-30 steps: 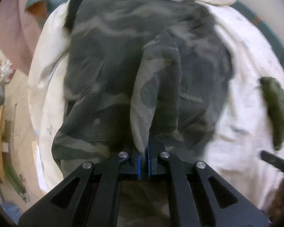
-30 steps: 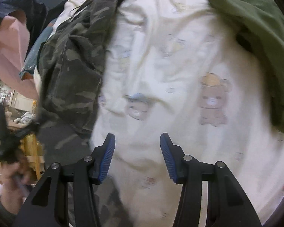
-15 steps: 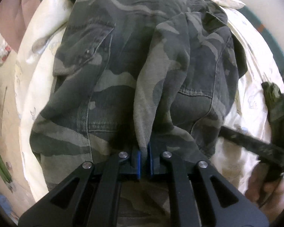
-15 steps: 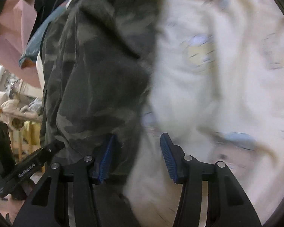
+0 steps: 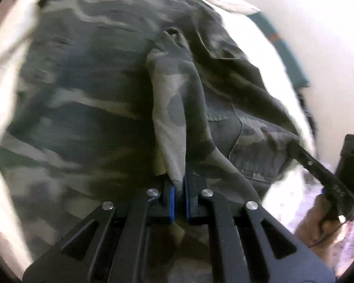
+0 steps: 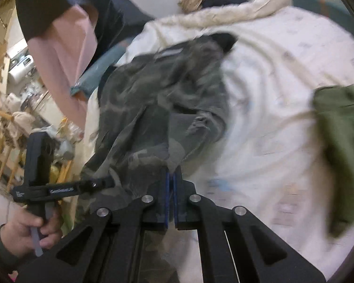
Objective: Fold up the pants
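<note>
Each of the 2 wrist cameras looked steeply down along its own fingers, close above the camouflage pants (image 5: 101,108), which both views shared.

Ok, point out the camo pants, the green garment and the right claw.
Camo pants (image 5: 87,108): left wrist view, broad flat panel.
Green garment (image 6: 339,122): right wrist view, middle of the bunched cloth.
Right claw (image 6: 171,184): right wrist view, between its fingertips, shut on the pants.

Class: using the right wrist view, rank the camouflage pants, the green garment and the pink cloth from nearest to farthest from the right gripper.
1. Camouflage pants: pinched in the right gripper.
2. Green garment: right edge, on the bedding.
3. Pink cloth: upper left, beyond the bed.
</note>
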The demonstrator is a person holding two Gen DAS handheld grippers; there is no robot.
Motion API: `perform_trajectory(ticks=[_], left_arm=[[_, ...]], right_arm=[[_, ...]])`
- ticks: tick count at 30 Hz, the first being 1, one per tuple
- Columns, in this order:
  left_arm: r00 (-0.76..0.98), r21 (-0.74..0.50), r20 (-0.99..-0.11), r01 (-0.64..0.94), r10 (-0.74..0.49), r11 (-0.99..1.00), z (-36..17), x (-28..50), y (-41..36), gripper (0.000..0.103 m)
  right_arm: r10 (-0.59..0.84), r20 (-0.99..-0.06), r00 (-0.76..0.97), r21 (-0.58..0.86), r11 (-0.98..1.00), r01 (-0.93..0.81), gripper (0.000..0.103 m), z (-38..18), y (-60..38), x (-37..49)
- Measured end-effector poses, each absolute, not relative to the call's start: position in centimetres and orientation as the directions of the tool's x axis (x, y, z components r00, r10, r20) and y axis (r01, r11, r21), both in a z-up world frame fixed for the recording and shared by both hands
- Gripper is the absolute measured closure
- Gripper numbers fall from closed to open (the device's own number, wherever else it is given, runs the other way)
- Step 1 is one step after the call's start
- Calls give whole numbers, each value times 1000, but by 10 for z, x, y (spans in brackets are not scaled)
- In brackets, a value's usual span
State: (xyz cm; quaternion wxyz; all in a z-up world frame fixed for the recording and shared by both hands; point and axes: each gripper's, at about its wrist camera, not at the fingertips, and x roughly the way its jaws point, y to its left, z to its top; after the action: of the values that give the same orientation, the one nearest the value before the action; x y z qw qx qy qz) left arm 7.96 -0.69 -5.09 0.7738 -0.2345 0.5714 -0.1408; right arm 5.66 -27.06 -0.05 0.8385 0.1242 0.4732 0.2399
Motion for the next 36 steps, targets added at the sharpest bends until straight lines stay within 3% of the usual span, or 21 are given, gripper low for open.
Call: perform_trajectory(ticks=[2,6,7,14,15,16,18,21,29,32,36], left_arm=[[255,-532,-821,-14,-511,847,-56,83,-41,93],[157,-435,-886,49,-437,899,-80,89,-101,42],[150,-399,-904,40,-400,916,-86,87,-109,38],[111,-328,-940,-39,-323,944,-110,69,-92,30],[111,-328,-940,-49,-321,943,-110,60,-88,29],[110,-327,-941,-60,-319,943,-112,57,-84,29],[111,-320,-944,-74,-311,945,-109,45,-79,29],[118,-305,-948,-75,-296,949,-108,31,-79,29],[288,-222,-932,18,-218,975,-58,-7,-94,28],[331,-207,-922,24,-203,978,-45,-17,-99,18],[332,-205,-921,26,-202,979,-38,-39,-102,16]], right_arm=[[459,-752,473,399,888,-227,101,7,-300,53],[274,-842,465,288,957,-44,101,-14,-346,74],[242,-859,451,266,964,-11,101,-27,-353,82],[234,-934,268,271,956,112,98,-106,-363,109],[205,-943,260,240,965,110,91,-108,-359,109],[154,-956,250,187,976,111,65,-114,-355,108],[85,-971,223,114,986,120,39,-121,-355,104],[94,-963,252,122,987,101,39,-109,-353,94],[219,-862,457,257,966,22,32,-6,-327,30],[241,-839,488,262,965,-25,28,9,-321,2],[286,-849,445,307,951,-24,28,6,-333,-40]])
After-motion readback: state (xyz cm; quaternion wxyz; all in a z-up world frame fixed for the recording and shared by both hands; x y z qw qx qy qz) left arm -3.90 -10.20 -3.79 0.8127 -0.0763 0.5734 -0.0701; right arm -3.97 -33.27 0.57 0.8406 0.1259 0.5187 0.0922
